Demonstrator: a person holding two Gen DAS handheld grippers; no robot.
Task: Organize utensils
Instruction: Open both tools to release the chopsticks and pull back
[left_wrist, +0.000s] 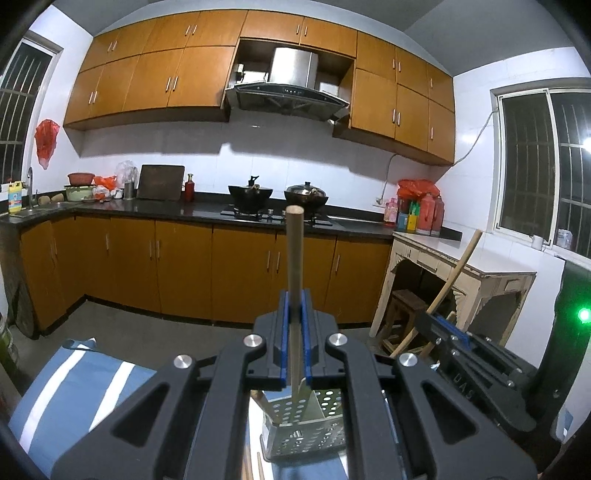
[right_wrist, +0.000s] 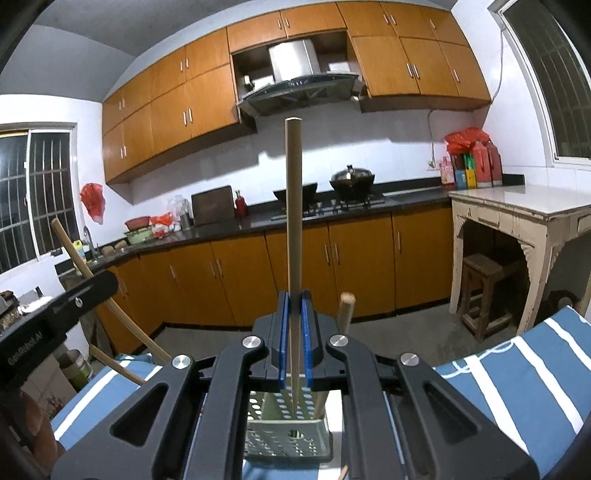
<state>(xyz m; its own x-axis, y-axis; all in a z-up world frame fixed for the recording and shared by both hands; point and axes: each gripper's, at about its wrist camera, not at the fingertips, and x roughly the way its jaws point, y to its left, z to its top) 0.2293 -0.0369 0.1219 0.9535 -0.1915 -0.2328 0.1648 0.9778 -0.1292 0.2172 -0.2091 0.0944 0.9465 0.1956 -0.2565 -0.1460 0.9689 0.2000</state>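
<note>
My left gripper (left_wrist: 295, 306) is shut on a wooden chopstick (left_wrist: 294, 251) that stands upright between the blue pads. Its lower end points down at a perforated metal utensil holder (left_wrist: 306, 424) just below. My right gripper (right_wrist: 295, 306) is shut on a second, longer-looking chopstick (right_wrist: 293, 203), also upright, with its tip over the same holder (right_wrist: 288, 435). Another chopstick (right_wrist: 345, 306) stands in the holder at the right. Each gripper shows in the other's view: the right gripper (left_wrist: 448, 328) with its slanted stick, and the left gripper (right_wrist: 103, 288) at the left edge.
The holder stands on a blue cloth with white stripes (right_wrist: 517, 376). Beyond it are a bare floor, orange base cabinets (left_wrist: 184, 266), a dark counter with two woks (left_wrist: 251, 194), a white side table (right_wrist: 517, 206) and a wooden stool (right_wrist: 487, 291) under it.
</note>
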